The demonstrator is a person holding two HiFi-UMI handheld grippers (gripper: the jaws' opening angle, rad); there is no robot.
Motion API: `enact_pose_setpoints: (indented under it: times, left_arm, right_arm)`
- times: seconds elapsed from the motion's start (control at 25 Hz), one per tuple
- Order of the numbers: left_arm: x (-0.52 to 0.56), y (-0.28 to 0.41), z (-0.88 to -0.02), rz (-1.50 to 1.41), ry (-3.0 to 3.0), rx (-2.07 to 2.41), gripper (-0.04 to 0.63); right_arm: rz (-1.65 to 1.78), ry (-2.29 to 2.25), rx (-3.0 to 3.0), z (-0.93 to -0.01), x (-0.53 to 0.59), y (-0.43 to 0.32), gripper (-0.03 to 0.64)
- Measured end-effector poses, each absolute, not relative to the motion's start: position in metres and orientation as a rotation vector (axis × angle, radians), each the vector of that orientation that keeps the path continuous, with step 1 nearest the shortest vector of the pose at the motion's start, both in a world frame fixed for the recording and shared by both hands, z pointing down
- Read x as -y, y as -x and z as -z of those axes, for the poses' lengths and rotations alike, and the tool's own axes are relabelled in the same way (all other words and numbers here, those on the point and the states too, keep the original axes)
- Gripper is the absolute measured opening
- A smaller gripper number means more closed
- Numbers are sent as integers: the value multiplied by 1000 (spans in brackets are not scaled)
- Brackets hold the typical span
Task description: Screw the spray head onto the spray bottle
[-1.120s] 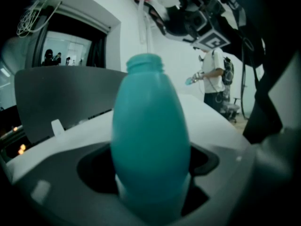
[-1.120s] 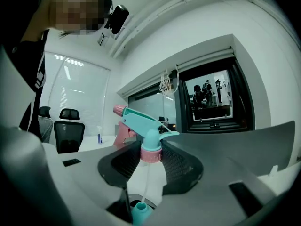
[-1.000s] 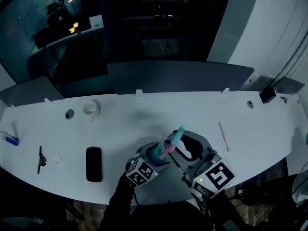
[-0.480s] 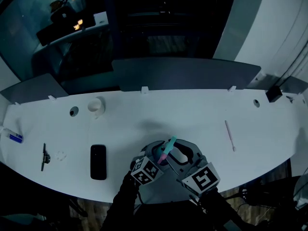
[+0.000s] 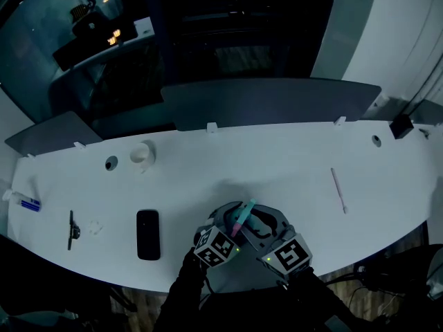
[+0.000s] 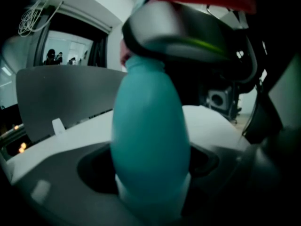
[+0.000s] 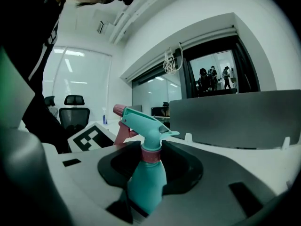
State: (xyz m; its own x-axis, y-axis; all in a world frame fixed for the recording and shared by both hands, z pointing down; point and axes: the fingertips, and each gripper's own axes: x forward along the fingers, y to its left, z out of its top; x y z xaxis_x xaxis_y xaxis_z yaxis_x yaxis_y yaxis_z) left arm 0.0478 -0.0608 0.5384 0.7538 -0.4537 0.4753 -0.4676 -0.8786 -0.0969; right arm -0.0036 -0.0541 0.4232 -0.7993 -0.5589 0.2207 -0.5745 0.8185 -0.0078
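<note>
**Spray bottle clamped from both sides, head looks seated**

Closest in, by the front edge of the white table (image 5: 277,164), the left gripper (image 6: 150,197) is clamped on the fat belly of the teal spray bottle (image 7: 146,182). The bottle stands upright between the two tools. The right gripper (image 7: 141,201) comes in from the other side, jaws closed on the narrower shoulder just under the pink collar (image 7: 151,155). The spray head (image 7: 143,126) sits on the neck already, with the nozzle and pink trigger sticking out sideways. Can't tell if it's fully tight.

Handling-wise, my guess is thin, smooth plastic: light, rounded and a bit squashy. It could spin if the belly grip goes soft, and dent if it's overdone. I'd anchor on the belly and twist at the collar, not the trigger or nozzle, which look like the snappy bits.

Further out on the table there's a black phone (image 5: 148,234), a small white cup (image 5: 140,155) and a thin stick (image 5: 338,189). Behind that is a grey divider panel (image 5: 270,102).
</note>
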Motion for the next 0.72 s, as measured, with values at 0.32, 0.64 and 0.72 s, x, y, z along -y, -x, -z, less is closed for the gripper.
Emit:
enact_pose_setpoints:
  times: [0.32,0.64,0.72]
  left_arm:
    - [61,-48,-539,-788,-2907,796,420]
    - [55,-37,-534,-694,-2840,891,454]
    - [51,-30,-530,-673,-2841,888,476]
  right_arm:
    - [27,-865,2774,-426,50,6,138]
    - [-3,-860,2789,-427,47,7,138]
    - [-3,-864,2795,-426,48,6,138]
